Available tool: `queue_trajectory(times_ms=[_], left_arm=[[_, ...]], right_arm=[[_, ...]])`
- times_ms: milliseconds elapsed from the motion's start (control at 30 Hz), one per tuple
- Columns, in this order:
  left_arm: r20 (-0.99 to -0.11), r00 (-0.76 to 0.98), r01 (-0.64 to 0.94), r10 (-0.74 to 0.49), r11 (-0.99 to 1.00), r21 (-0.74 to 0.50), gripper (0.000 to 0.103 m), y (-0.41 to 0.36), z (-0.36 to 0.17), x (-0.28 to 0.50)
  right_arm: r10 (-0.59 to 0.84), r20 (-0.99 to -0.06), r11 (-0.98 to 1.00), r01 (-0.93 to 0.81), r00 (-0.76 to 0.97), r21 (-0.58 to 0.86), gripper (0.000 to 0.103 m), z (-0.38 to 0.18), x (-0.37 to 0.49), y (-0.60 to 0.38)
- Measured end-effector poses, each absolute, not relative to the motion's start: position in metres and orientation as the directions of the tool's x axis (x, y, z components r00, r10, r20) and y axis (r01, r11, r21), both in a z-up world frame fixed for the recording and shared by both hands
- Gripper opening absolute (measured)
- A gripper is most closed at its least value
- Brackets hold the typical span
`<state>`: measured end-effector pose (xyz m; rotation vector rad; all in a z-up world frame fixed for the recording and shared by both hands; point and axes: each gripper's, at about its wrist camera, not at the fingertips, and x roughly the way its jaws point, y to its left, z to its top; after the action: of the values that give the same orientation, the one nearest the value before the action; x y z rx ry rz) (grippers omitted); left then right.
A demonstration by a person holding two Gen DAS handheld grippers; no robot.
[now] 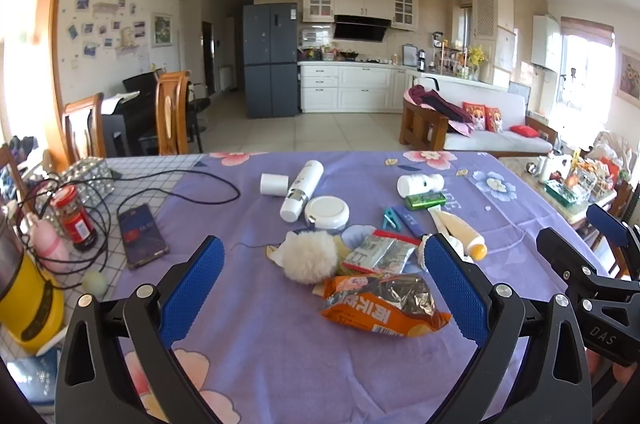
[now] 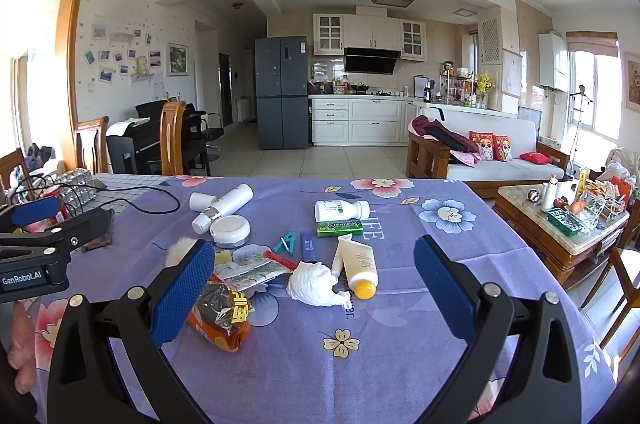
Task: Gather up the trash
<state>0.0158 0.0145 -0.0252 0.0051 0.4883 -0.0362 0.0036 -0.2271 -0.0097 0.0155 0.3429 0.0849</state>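
An orange snack wrapper (image 1: 384,304) lies crumpled on the purple floral tablecloth (image 1: 260,352), just beyond my open left gripper (image 1: 324,288), which holds nothing. Behind it sit a silver and green wrapper (image 1: 380,254) and a white fluffy puff (image 1: 308,256). In the right wrist view a crumpled white tissue (image 2: 316,282) rests between the tips of my open, empty right gripper (image 2: 314,288). The orange wrapper (image 2: 220,320) lies partly behind its left finger. Each gripper shows at the edge of the other's view: the right gripper (image 1: 584,232), the left gripper (image 2: 56,218).
On the cloth: a white spray bottle (image 1: 302,189), a round white case (image 1: 326,212), a white pill bottle (image 1: 420,183), a green gum pack (image 1: 424,201), a teal clip (image 1: 388,219), and a cream tube with a yellow cap (image 2: 360,264). At the left lie a phone (image 1: 142,234), cables, a red jar (image 1: 76,218).
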Motion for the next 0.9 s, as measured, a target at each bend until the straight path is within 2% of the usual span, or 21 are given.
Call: queue_trajectory(times_ms=[233,267,300,333,367,400,433,467,500,567,667,767,900], left_arm=[[-0.463,0.885,0.041,-0.036,0.999,0.002,0.098,0.013,-0.028,0.018],[-0.459,0.888,0.046,-0.038,0.999,0.006,0.098,0.013,-0.029,0.018],[-0.454,0.89,0.051,-0.042,0.999,0.007,0.097,0.013,-0.03,0.019],[-0.445,0.893,0.069,-0.063,0.998,-0.003,0.085,0.015,-0.031,0.019],[-0.441,0.892,0.098,-0.101,0.995,-0.03,0.063,0.019,-0.032,0.02],[-0.444,0.881,0.139,-0.163,0.986,-0.086,0.055,0.027,-0.035,0.022],[-0.445,0.867,0.174,-0.226,0.973,-0.155,0.041,0.037,-0.038,0.027],[-0.444,0.852,0.194,-0.276,0.955,-0.223,0.022,0.049,-0.043,0.031],[-0.441,0.842,0.204,-0.311,0.94,-0.274,0.015,0.06,-0.048,0.036],[-0.474,0.829,0.168,-0.296,0.941,-0.295,0.013,0.08,-0.058,0.047],[-0.55,0.779,0.184,-0.302,0.948,-0.26,0.013,0.095,-0.074,0.07],[-0.644,0.659,0.266,-0.387,0.922,-0.281,0.013,0.104,-0.095,0.105],[-0.732,0.559,0.341,-0.39,0.912,-0.226,0.016,0.097,-0.122,0.146]], right_arm=[[0.084,-0.324,0.996,-0.08,0.942,0.024,0.099,-0.012,0.002,-0.229],[0.083,-0.311,0.997,-0.081,0.947,0.021,0.097,-0.012,0.001,-0.229],[0.086,-0.299,0.996,-0.086,0.95,0.015,0.087,-0.013,0.0,-0.23],[0.085,-0.3,0.996,-0.087,0.95,0.007,0.079,-0.012,0.001,-0.231],[0.077,-0.315,0.997,-0.081,0.946,0.0,0.061,-0.013,0.003,-0.232],[0.072,-0.337,0.997,-0.076,0.939,0.001,0.043,-0.015,0.006,-0.235],[0.077,-0.356,0.997,-0.078,0.931,0.011,0.036,-0.017,0.009,-0.239],[0.081,-0.374,0.997,-0.078,0.924,0.023,0.022,-0.019,0.012,-0.243],[0.088,-0.395,0.996,-0.082,0.915,0.031,0.015,-0.022,0.015,-0.247],[0.142,-0.438,0.99,-0.13,0.888,0.059,0.013,-0.03,0.022,-0.252],[0.267,-0.51,0.964,-0.224,0.818,0.144,0.013,-0.044,0.034,-0.256],[0.398,-0.582,0.916,-0.338,0.709,0.214,0.013,-0.059,0.048,-0.241],[0.418,-0.63,0.904,-0.365,0.654,0.221,0.017,-0.071,0.059,-0.214]])
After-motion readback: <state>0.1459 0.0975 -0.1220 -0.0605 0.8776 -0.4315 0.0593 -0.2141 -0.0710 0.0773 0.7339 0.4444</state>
